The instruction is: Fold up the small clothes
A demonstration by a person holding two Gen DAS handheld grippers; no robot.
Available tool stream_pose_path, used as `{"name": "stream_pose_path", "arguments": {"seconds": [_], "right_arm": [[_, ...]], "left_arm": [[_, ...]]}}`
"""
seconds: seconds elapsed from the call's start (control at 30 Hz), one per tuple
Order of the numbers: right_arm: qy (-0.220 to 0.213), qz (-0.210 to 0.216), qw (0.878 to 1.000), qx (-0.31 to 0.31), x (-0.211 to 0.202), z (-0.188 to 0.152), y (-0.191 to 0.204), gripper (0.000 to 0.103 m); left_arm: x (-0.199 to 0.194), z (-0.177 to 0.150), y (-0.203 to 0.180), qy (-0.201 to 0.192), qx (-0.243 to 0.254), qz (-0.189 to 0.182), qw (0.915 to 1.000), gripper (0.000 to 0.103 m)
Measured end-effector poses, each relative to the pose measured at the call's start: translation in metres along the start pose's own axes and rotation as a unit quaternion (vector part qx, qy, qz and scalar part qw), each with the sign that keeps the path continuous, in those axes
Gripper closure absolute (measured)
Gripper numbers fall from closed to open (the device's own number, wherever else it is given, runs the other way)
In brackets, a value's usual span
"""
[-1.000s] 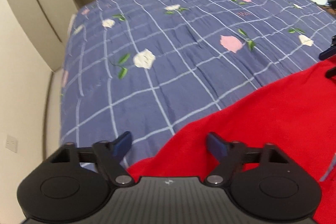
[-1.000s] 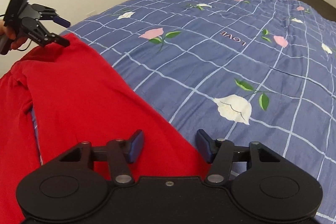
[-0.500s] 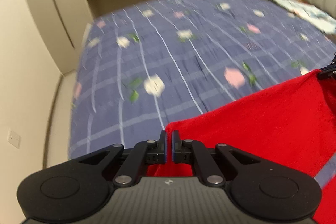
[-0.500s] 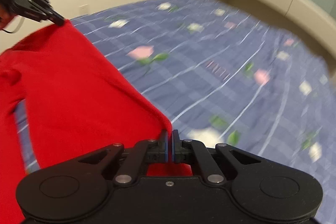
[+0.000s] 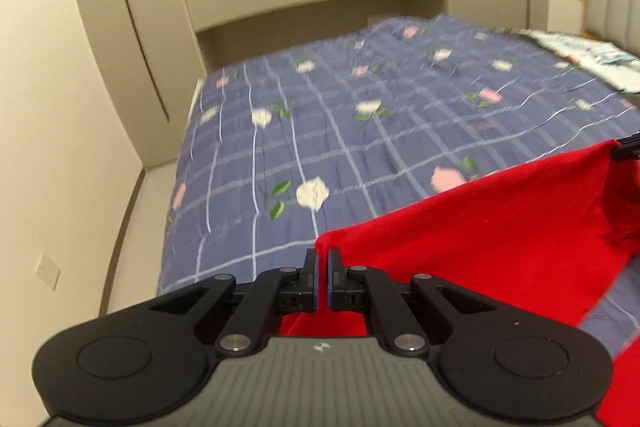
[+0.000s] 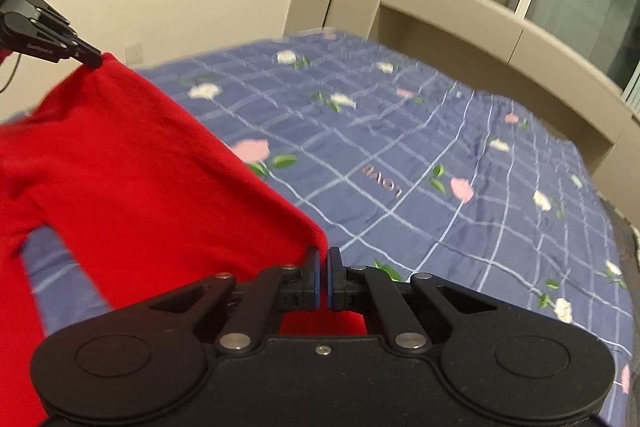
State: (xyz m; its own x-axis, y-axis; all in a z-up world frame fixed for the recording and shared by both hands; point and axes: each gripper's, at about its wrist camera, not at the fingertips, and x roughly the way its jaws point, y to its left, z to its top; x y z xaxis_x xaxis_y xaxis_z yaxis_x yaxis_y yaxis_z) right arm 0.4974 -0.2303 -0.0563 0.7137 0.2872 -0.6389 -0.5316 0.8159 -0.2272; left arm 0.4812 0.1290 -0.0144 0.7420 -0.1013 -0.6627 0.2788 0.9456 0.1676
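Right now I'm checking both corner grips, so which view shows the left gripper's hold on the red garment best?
The right wrist view: the left gripper is seen from outside, pinching the red garment at its raised corner. The left wrist view shows only its own shut fingers with red cloth between them.

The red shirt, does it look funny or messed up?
A bit, but not damaged. The red shirt isn't lying flat: the left gripper and right gripper each pinch a corner, so one edge stretches above the blue flowered bedspread while the rest sags onto it. No tears or stains show.
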Motion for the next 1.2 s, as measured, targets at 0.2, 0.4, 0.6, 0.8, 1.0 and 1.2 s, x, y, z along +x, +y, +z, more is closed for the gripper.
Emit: {"name": "stream_pose_path", "arguments": {"seconds": [0.2, 0.4, 0.6, 0.8, 1.0, 1.2], "right_arm": [[-0.041, -0.008, 0.999, -0.022, -0.084, -0.019, 0.037, 0.101], [-0.050, -0.015, 0.998, -0.038, -0.150, -0.055, 0.089, 0.101], [-0.027, -0.013, 0.999, -0.024, -0.182, -0.100, 0.140, 0.101], [-0.013, -0.028, 1.000, -0.008, -0.186, -0.131, 0.176, 0.101], [-0.010, -0.041, 0.999, -0.010, -0.189, -0.143, 0.193, 0.101], [0.005, -0.044, 0.999, -0.016, -0.192, -0.156, 0.207, 0.101]], "left_arm": [[-0.082, -0.022, -0.008, -0.044, 0.036, -0.007, 0.9983, 0.100], [-0.150, -0.078, -0.030, -0.058, 0.067, -0.010, 0.9960, 0.100], [-0.177, -0.145, -0.059, -0.040, 0.081, 0.000, 0.9959, 0.100], [-0.175, -0.191, -0.071, -0.020, 0.051, 0.011, 0.9984, 0.100], [-0.178, -0.207, -0.076, -0.020, 0.052, 0.022, 0.9982, 0.100], [-0.178, -0.215, -0.081, 0.001, 0.054, 0.012, 0.9985, 0.100]]}}
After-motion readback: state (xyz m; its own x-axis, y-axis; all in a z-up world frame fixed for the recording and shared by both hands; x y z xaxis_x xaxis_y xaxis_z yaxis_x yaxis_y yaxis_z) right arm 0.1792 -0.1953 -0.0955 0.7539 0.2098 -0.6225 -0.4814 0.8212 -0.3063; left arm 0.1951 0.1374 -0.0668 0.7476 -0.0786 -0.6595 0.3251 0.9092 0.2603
